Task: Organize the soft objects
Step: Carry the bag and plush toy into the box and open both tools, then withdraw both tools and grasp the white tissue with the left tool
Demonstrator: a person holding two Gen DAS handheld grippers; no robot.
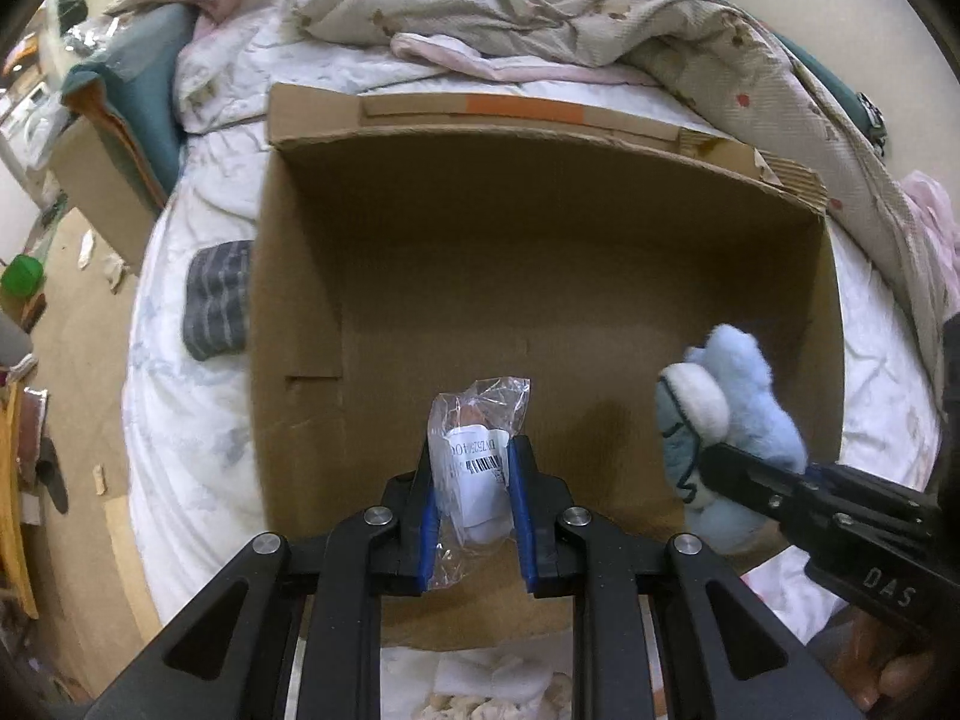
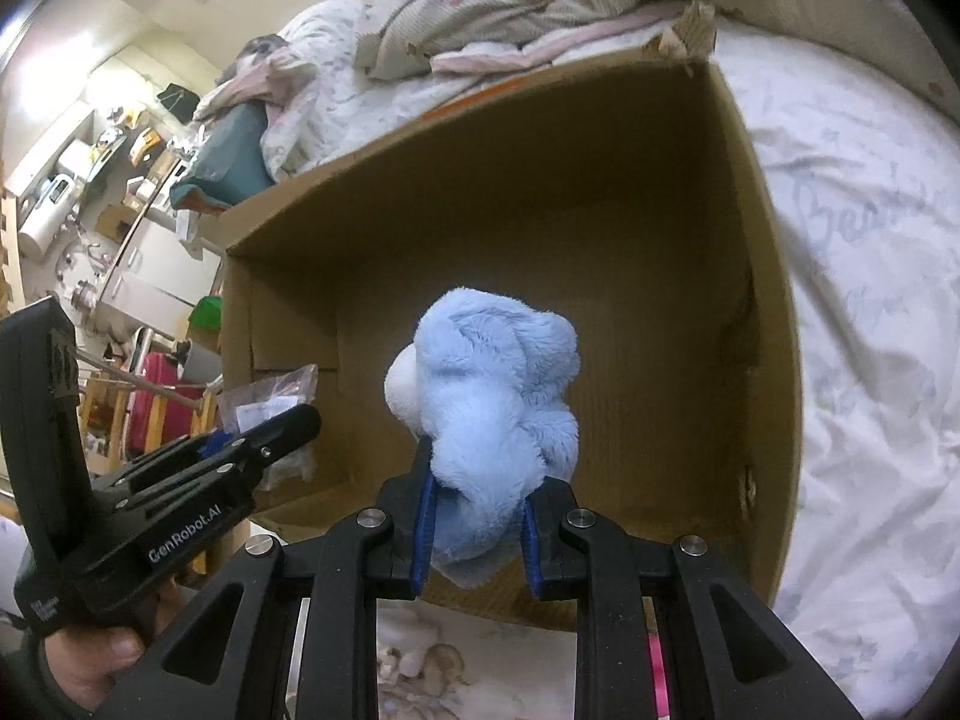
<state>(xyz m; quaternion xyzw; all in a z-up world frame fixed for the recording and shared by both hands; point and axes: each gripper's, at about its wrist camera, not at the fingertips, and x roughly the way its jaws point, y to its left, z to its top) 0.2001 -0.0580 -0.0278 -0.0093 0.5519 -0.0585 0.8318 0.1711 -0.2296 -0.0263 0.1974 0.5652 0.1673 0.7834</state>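
Note:
An open cardboard box (image 1: pixel 540 222) (image 2: pixel 762 252) lies on the bed with nothing visible on its floor. My left gripper (image 1: pixel 474 462) is shut on a clear plastic bag (image 1: pixel 474 438) with a white barcode label, held over the box's near part. That bag (image 2: pixel 270 396) and the left gripper (image 2: pixel 282 426) show at the left of the right wrist view. My right gripper (image 2: pixel 477 480) is shut on a light blue plush toy (image 2: pixel 492 384) with a white snout, also above the box. The plush (image 1: pixel 726 414) and right gripper (image 1: pixel 720 462) appear at the right of the left wrist view.
The box rests on a white quilted bedspread (image 1: pixel 198 396) (image 2: pixel 870 360). A rumpled beige blanket (image 1: pixel 540 6) lies behind it, a grey striped cloth (image 1: pixel 216 300) to its left. A teal pillow (image 1: pixel 138 78) sits at the bed's far left; the floor (image 1: pixel 72 420) holds clutter.

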